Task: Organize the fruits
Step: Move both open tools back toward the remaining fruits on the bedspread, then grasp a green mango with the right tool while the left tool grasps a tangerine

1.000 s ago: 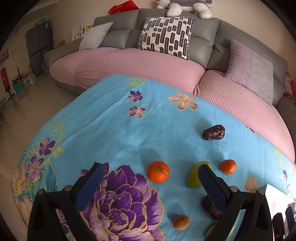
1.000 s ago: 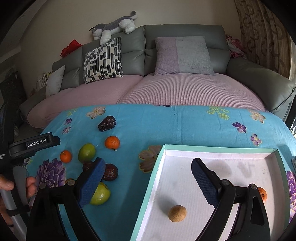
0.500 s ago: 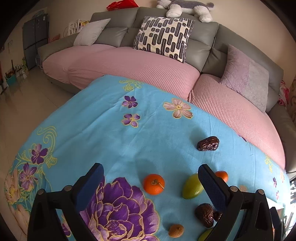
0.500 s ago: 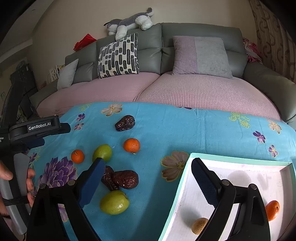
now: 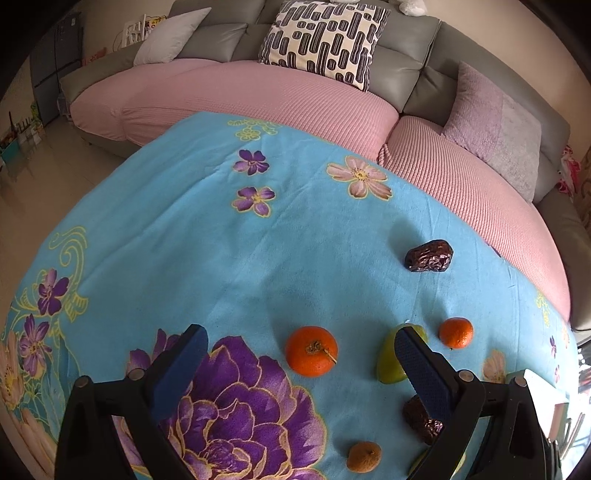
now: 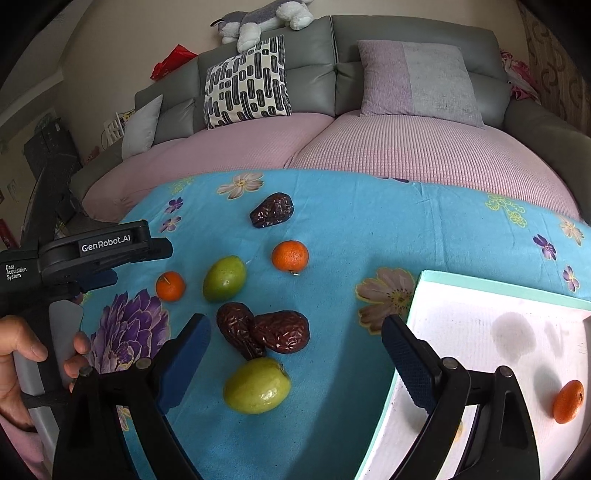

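While both tools gape (empty), crossed dates [image 6: 264, 332], nearer one's long axis leftward-tilted.

Living room with a curved sofa behind a cloth-covered surface.

The grey sofa [image 6: 424, 37] carried pink seat covers [image 6: 424, 155], a black-and-white patterned cushion [image 6: 247, 85], a lilac cushion [image 6: 417, 81] and a pale grey cushion [image 6: 142, 125]. A plush toy [image 6: 262, 18] lay on the backrest. The wall [image 6: 110, 48] was beige, the floor [image 5: 33, 184] glossy and light. A patterned curtain [image 6: 554, 74] hung at the right.
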The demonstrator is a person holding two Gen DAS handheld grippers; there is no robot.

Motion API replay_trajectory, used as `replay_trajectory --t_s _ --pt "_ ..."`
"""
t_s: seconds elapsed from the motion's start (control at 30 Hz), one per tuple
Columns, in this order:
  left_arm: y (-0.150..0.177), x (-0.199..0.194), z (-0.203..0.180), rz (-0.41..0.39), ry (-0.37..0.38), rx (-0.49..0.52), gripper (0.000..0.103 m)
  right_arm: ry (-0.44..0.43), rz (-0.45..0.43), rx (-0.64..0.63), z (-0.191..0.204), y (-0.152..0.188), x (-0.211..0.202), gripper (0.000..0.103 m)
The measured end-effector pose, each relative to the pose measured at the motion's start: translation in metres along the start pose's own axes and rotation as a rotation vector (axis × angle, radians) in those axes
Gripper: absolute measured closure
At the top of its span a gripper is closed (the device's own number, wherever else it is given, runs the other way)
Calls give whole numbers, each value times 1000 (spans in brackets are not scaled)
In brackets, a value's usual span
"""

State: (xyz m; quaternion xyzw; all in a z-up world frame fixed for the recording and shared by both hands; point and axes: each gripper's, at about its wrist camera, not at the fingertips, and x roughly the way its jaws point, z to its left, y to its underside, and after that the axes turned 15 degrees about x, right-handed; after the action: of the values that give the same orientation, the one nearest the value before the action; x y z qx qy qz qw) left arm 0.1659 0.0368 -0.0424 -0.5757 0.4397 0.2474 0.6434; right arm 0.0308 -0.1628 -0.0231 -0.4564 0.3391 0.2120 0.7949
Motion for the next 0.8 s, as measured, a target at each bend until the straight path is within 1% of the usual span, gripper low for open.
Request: replay_trajectory --t_s 0.03,0.1,0.17,0.27,0.3,0.33,0.37,0.43,0.5,0.57,0.6,0.67,0.8 --pt "2 5 0 15 3 0 4 -3 19 2 1 3 4 9" --pt "4 13 0 41 13 -2 11 3 52 -6 5 9 11 10" --pt "6 20 0 61 18 -6 14 1 86 -14 11 15 18 17" --pt "8 25 -2 78 35 -7 20 -3 133 -11 15 23 26 20" --pt "9 26 -3 83 39 -5 24 0 145 -8 15 25 29 21" --pt "9 27 -4 85 39 -1 26 3 157 -5 15 27 31 24" --pt "9 27 -6 86 37 3 30 6 165 -4 15 28 33 31" --pt "8 28 -8 88 43 12 36 22 171 -8 15 31 34 38" --pt "9 28 -7 92 56 15 50 28 170 -6 14 31 34 43" --pt "8 29 -8 97 60 22 56 14 178 14 12 30 33 52" --pt "8 29 -9 99 60 25 61 7 180 22 11 29 32 53" --pt "7 29 -9 101 67 24 64 11 180 14 13 29 31 53" --pt "8 28 -8 102 72 20 65 5 183 19 14 29 29 53"
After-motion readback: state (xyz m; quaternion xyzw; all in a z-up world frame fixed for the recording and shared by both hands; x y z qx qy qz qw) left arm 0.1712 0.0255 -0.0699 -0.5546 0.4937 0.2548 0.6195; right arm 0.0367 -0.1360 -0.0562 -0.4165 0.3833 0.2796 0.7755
